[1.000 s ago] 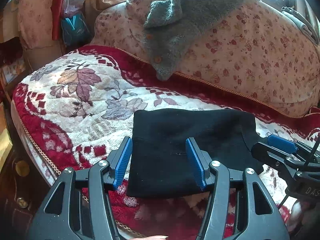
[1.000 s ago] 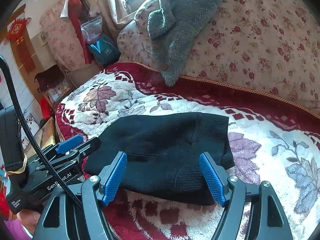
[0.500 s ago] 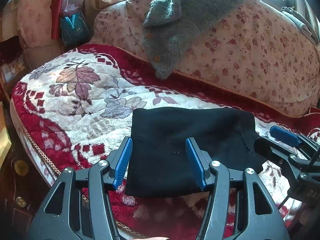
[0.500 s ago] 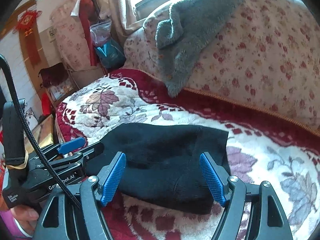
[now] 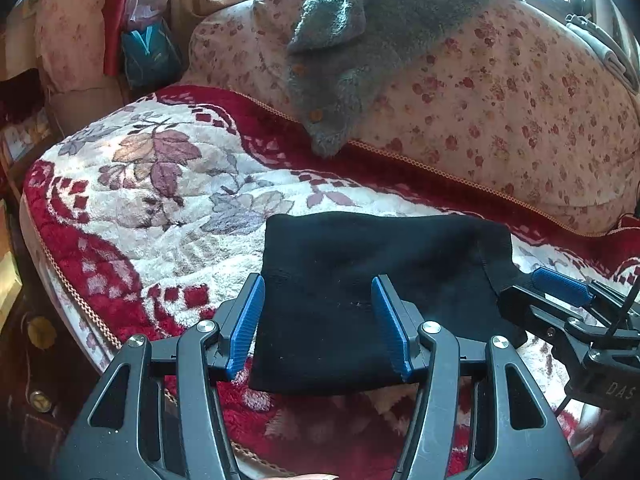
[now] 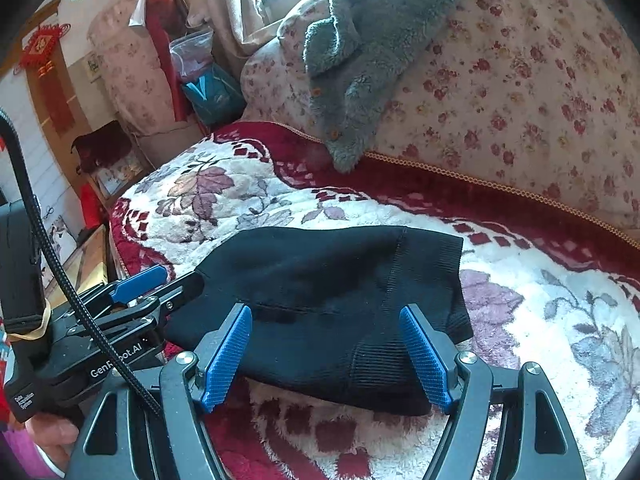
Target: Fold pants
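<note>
The black pants (image 5: 372,300) lie in a compact folded bundle on the floral blanket (image 5: 160,200), just ahead of and beneath both pairs of fingers. The left gripper (image 5: 318,322) and right gripper (image 6: 328,354) hover with fingers wide, holding nothing. The fold looks nearly finished (edges roughly square), so a good move is to press or tidy the near edge evenly without dragging layers.

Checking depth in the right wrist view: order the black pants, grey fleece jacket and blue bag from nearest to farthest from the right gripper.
From the right gripper:
1. Black pants: folded on the blanket, right under the fingertips.
2. Grey fleece jacket: draped over the floral backrest, behind.
3. Blue bag: far left corner, past the couch end.
</note>
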Motion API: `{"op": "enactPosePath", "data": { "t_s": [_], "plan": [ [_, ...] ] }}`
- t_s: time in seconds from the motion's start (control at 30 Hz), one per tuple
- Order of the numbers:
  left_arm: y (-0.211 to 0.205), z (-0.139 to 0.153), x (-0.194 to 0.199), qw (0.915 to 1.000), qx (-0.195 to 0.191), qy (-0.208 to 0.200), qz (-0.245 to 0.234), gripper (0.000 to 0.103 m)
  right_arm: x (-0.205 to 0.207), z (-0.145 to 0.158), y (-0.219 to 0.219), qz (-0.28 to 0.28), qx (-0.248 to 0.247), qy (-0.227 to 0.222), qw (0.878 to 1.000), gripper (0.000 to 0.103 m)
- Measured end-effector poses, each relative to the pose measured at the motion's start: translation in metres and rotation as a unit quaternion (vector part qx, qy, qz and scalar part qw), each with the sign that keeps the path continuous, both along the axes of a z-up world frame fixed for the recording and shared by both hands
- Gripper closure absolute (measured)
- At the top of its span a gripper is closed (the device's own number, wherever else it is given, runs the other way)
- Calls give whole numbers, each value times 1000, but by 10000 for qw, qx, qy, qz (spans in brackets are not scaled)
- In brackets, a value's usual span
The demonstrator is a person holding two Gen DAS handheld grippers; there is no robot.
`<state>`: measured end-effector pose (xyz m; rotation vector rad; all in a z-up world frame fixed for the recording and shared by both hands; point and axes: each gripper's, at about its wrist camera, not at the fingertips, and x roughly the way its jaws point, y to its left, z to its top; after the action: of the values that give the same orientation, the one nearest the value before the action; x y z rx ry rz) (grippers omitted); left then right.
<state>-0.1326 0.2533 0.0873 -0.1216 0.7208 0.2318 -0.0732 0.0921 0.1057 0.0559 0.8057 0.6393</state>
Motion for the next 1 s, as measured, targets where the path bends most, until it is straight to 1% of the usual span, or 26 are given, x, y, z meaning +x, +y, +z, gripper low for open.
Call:
{"op": "enactPosePath", "data": {
  "t_s": [0.13, 0.73, 0.93, 1.0],
  "plan": [
    [-1, -1, 0, 10000, 3, -1, 5, 47, 1, -2, -1, -21, 19, 75, 10000, 29],
    [2, -3, 0, 10000, 11, 0, 45, 47, -1, -4, 6, 90, -62, 62, 9999, 29],
    [-2, 2, -1, 9995, 275, -181, 12, 47, -2, -6, 7, 98, -65, 112, 9999, 29],
    [-6, 3, 0, 9996, 211, -149, -85, 47, -1, -6, 3, 80, -16, 137, 9999, 29]
  ]
}}
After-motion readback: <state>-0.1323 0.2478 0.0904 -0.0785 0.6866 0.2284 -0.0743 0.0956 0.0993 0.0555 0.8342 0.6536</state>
